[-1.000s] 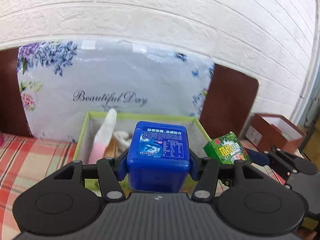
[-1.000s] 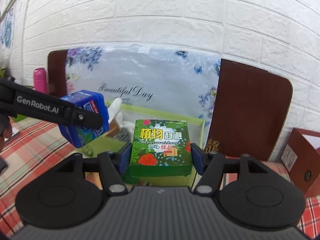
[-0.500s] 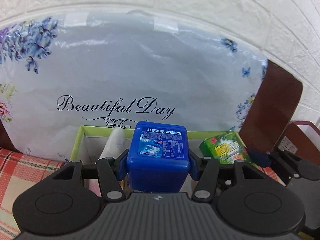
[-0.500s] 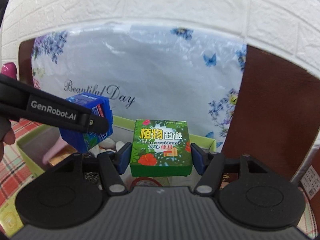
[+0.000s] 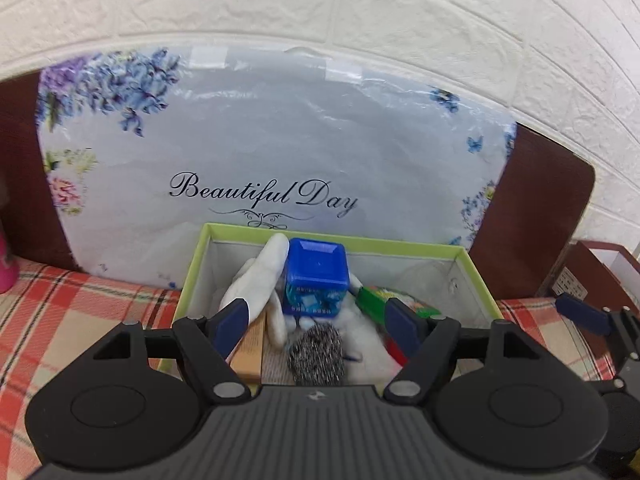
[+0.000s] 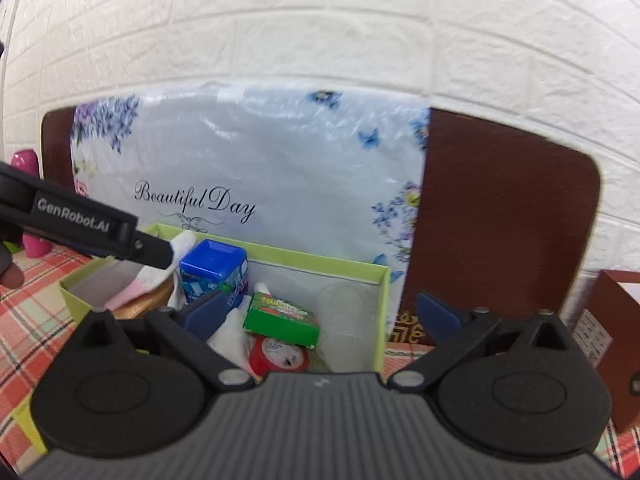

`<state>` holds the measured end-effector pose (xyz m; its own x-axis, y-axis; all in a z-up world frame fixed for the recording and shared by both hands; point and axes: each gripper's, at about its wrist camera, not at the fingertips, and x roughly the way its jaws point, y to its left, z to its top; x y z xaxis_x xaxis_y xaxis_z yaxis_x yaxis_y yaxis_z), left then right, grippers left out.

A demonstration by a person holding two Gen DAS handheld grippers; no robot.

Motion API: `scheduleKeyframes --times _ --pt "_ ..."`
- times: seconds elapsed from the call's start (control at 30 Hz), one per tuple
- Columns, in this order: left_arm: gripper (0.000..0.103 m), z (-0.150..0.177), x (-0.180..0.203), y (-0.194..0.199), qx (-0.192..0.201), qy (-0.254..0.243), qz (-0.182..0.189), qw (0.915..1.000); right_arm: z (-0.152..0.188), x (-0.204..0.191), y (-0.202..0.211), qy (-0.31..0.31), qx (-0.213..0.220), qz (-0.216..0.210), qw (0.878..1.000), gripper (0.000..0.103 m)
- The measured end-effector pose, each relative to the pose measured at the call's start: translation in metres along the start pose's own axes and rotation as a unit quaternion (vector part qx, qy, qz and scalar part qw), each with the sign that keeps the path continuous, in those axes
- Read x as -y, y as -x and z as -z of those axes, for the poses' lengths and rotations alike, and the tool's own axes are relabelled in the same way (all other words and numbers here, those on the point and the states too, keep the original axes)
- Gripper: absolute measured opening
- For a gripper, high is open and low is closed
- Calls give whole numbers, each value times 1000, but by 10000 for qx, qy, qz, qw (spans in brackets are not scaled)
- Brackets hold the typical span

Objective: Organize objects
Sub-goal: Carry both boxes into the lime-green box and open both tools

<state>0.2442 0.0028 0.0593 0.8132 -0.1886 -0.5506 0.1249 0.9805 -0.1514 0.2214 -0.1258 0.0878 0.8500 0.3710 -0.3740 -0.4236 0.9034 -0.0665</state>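
A lime-green open box (image 5: 400, 245) (image 6: 382, 292) stands on the plaid cloth against a floral board. Inside it the blue cube container (image 5: 315, 277) (image 6: 213, 272) leans on a white and pink glove (image 5: 260, 276). The green printed box (image 6: 282, 317) (image 5: 374, 298) lies on a red roll (image 6: 280, 356). My left gripper (image 5: 318, 322) hangs over the box, its jaws opening, pads clear of the cube. My right gripper (image 6: 322, 314) also has its jaws opening wide, with the green box lying below and between them, untouched.
A steel scourer (image 5: 316, 356) and a tan carton (image 5: 252, 350) lie at the box's near side. A brown cardboard box (image 6: 612, 320) stands to the right, a pink bottle (image 6: 28, 200) to the left. A brown chair back (image 6: 508, 216) rises behind.
Both grippers have let go: the blue cube and the green box dropped from their jaws into the lime-green box. Both hands moved toward the box, then drew back a little.
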Motion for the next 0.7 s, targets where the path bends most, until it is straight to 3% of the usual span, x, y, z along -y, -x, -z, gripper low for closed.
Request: scheduleKeyframes --times 0.37,0.7 --pt "81 74 30 46 -496 -72 -17 9987 50 13 94 -753 -152 -64 9970 103" --pt "81 117 29 55 -891 85 -151 9959 91 19 123 -1092 -508 15 9927 103"
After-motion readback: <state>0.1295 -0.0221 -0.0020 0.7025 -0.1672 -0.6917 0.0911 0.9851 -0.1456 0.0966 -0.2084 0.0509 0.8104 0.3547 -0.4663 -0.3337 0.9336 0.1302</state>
